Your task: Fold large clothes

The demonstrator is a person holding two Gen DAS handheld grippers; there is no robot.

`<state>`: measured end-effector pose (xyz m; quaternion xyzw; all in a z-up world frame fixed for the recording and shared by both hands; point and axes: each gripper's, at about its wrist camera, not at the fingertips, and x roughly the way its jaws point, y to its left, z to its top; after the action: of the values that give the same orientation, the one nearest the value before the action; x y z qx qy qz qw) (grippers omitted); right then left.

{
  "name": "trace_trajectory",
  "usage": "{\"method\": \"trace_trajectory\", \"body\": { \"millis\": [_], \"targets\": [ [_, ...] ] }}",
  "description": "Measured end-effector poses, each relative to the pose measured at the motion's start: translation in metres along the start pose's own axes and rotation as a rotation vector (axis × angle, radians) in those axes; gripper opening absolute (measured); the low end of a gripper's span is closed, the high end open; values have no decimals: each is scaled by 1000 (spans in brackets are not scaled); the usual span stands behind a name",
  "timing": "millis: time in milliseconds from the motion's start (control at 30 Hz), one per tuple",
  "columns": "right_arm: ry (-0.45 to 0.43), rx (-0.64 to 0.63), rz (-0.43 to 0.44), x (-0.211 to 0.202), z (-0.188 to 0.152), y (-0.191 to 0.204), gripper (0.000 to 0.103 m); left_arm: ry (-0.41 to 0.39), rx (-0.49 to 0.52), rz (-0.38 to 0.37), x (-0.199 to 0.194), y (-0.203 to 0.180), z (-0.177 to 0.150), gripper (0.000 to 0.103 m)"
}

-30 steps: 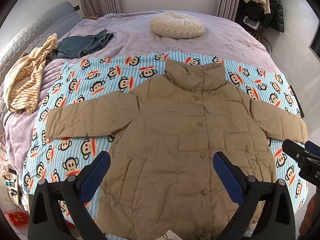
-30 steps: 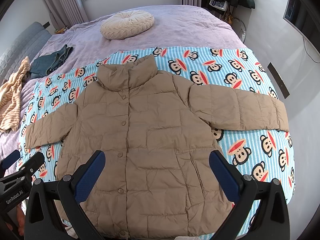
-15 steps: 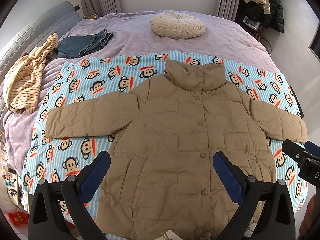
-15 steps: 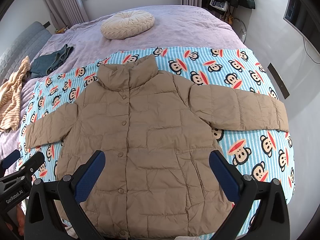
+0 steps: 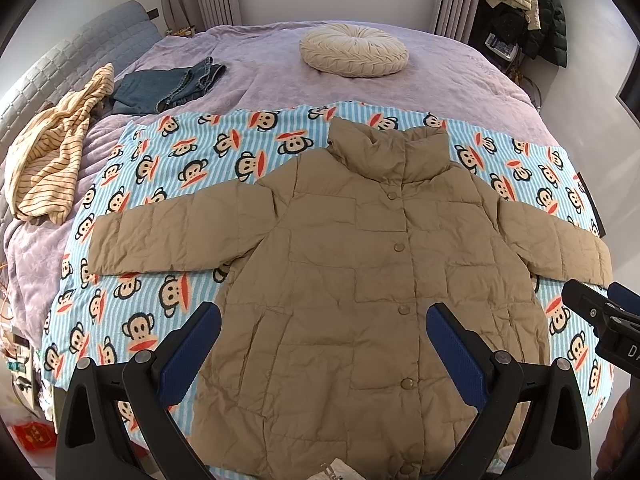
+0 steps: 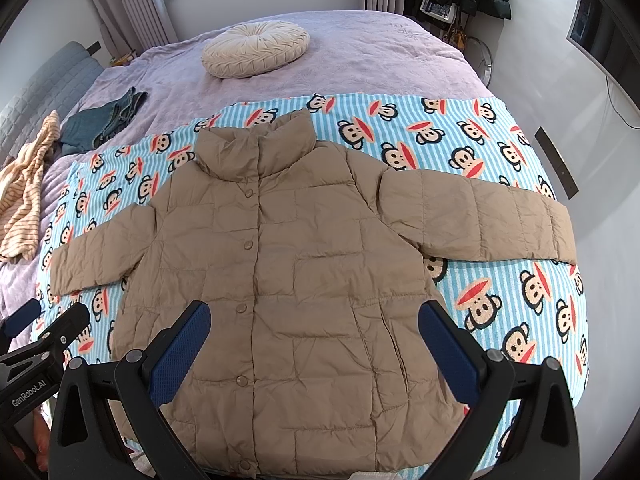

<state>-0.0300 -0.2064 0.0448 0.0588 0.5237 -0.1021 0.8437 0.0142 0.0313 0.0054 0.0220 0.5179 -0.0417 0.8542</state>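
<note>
A tan quilted puffer jacket lies flat, front up and snapped closed, both sleeves spread sideways, on a blue striped monkey-print blanket. My left gripper hovers open above the jacket's lower front, holding nothing. Over the lower right part of the jacket my right gripper hangs open and empty as well. The right gripper also shows at the right edge of the left wrist view, and the left gripper at the left edge of the right wrist view.
The blanket covers a purple bed. A round cream cushion sits at the far side. Folded jeans and a striped yellow garment lie at the left. Coats hang in the far right corner.
</note>
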Motion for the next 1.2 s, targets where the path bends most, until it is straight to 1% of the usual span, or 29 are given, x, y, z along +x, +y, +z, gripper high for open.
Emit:
{"method": "trace_trajectory", "body": {
  "millis": [233,367,433,533,600,633,700,800,867,933,1067,1100,1167,1200],
  "targets": [
    [2,0,0,-1,0,1,103,4,-10,-13,0,-1,-4,103],
    [21,-1,9,4,-6,3,103,13,-24,-21,1,3,-6,103],
    [35,-6,27,6,-10,5,103,23,-33,-41,1,7,-6,103],
    [49,-27,43,5,-16,14,103,44,-49,-92,4,13,-8,103],
    [72,-58,33,7,-18,22,103,47,-59,-103,6,18,-10,103],
    [86,-69,33,6,-13,26,103,50,-66,-110,7,22,-11,103],
    [104,-79,52,8,-17,32,103,59,-91,-122,12,32,-12,103],
    [129,-51,87,15,-15,35,103,71,-150,-129,23,57,-14,103],
    [143,-20,117,21,-13,37,103,78,-202,-125,34,80,-17,103],
    [155,-3,147,31,-14,43,103,92,-249,-111,49,104,-21,103],
    [158,-14,182,59,-20,67,103,130,-301,-75,87,148,-29,103],
    [171,-21,182,66,-21,73,103,139,-317,-75,98,160,-31,103],
    [248,-70,185,91,-29,93,103,147,-370,-95,120,185,-36,103],
    [278,-92,171,102,-33,101,103,149,-399,-105,131,197,-38,103]
  ]
}}
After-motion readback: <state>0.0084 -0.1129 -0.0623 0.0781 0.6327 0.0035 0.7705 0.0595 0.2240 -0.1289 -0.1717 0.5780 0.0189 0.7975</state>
